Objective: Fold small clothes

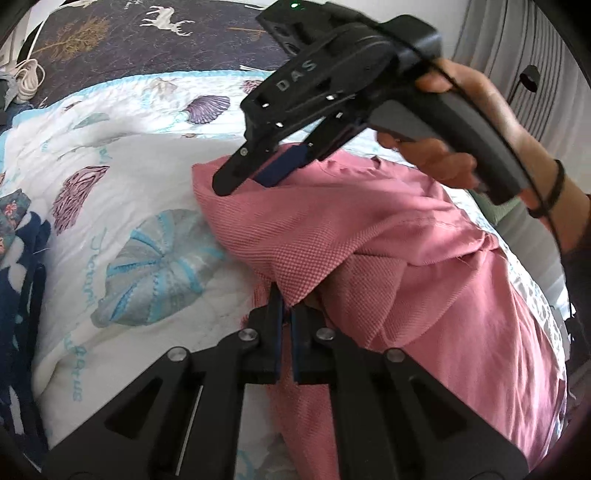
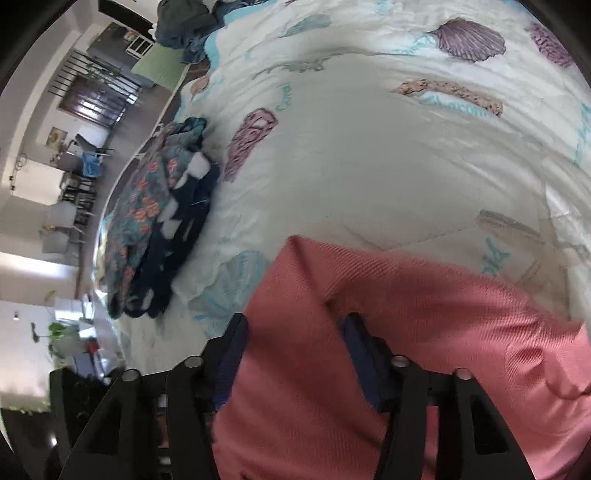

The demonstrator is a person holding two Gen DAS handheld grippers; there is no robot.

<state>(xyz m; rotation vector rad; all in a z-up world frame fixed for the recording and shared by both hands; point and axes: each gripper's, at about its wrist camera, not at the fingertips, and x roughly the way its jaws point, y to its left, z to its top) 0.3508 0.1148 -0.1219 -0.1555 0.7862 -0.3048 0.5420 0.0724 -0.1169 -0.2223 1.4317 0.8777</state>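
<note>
A pink garment [image 1: 406, 266] lies on a white seashell-print quilt [image 1: 110, 177], partly lifted and folded over. My left gripper [image 1: 286, 306] is shut on a near edge of the pink garment. My right gripper [image 1: 255, 177] shows in the left wrist view at the garment's far corner, with the cloth between its fingers. In the right wrist view my right gripper [image 2: 295, 332] has its jaws apart with the pink garment [image 2: 406, 314] lying between and over them; the quilt [image 2: 369, 147] lies beyond.
A pile of dark floral and navy clothes [image 2: 162, 221] lies on the quilt to the left, also at the left edge of the left wrist view [image 1: 18, 236]. More dark clothes [image 2: 188, 22] sit at the far end. A dark deer-print blanket [image 1: 147, 33] lies beyond the quilt.
</note>
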